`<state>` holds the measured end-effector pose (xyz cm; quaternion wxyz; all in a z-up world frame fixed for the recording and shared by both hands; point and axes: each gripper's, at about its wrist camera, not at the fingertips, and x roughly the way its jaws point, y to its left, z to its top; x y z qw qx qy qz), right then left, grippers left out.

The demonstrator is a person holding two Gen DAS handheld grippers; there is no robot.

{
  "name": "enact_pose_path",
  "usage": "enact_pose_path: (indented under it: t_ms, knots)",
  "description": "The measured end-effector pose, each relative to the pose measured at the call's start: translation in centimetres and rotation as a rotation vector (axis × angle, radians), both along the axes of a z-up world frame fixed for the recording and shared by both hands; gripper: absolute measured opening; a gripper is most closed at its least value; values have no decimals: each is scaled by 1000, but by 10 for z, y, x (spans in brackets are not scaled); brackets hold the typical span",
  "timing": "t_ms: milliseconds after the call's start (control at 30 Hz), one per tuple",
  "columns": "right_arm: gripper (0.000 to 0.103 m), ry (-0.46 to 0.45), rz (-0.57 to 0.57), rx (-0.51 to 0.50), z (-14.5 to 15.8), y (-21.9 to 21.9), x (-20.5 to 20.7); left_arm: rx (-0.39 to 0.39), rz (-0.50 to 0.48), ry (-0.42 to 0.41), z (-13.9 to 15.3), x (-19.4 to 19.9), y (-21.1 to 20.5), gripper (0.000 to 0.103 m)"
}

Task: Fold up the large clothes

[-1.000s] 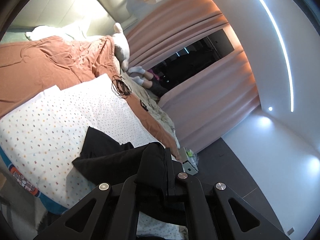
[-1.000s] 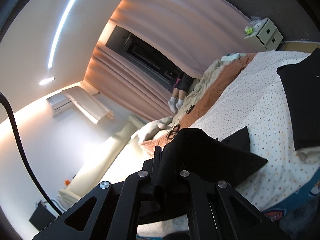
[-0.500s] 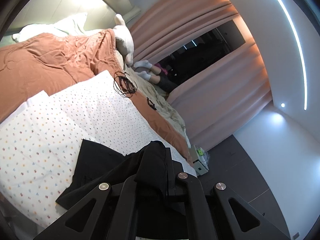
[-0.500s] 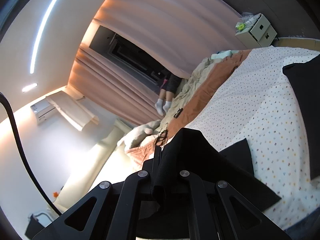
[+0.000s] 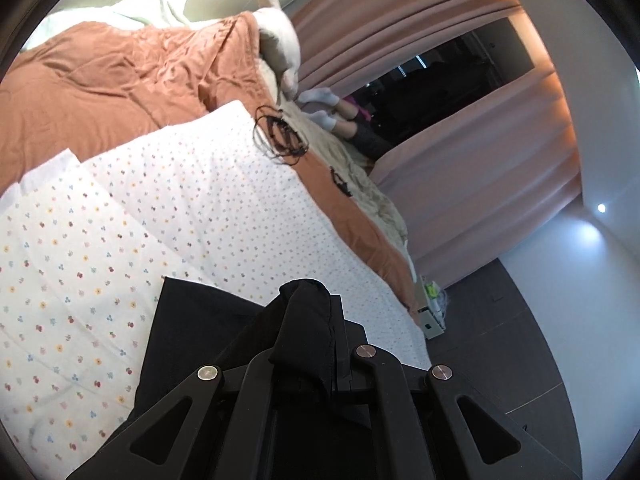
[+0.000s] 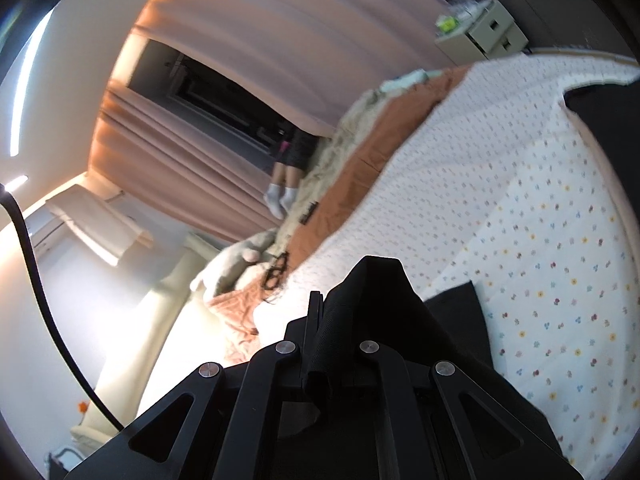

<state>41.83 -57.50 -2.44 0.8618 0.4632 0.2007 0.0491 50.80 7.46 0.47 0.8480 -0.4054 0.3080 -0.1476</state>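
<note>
**Black cloth pinched in both claws**

Black garment [image 5: 208,344] is clamped in the left claw [image 5: 320,320], jaws closed tight on a bunched fold that rises just ahead of the fingertips. That claw tilts down over the dotted sheet [image 5: 168,200], with the rest of the fabric spread flat below it and to its left. Right claw [image 6: 336,320] is likewise closed on a peak of the same garment [image 6: 380,292], angled slightly down, cloth trailing to its right onto the sheet [image 6: 520,200]. Beyond both claws lie an orange duvet [image 5: 120,80] and pink curtains [image 5: 460,160].
</note>
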Motion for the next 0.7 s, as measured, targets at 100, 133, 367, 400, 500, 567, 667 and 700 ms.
enact_pose_path:
  t_ms: [100,133,367,400,500,567,667,700]
  knots:
    - [4,45,2,6,-21,-2,20,7,3,51,-22,20,-2,2]
    - [4,59,3,4,-25,-3,26,9,4,62,-29,26,-3,2]
    - [4,121,16,-49,-55,-3,70,33,11,130,-69,70,-7,2]
    - [4,139,17,-73,-59,-1,77,41,10,139,-73,77,-8,2]
    - [4,188,37,-132,-70,1,100,33,1,168,-87,99,-9,3]
    - [5,196,42,-139,-76,0,112,24,-2,184,-93,114,-9,16]
    - [35,276,21,-176,-85,-1,130,19,26,168,-93,121,-4,66]
    - [65,292,7,-171,-86,-3,132,29,54,143,-90,118,-1,73]
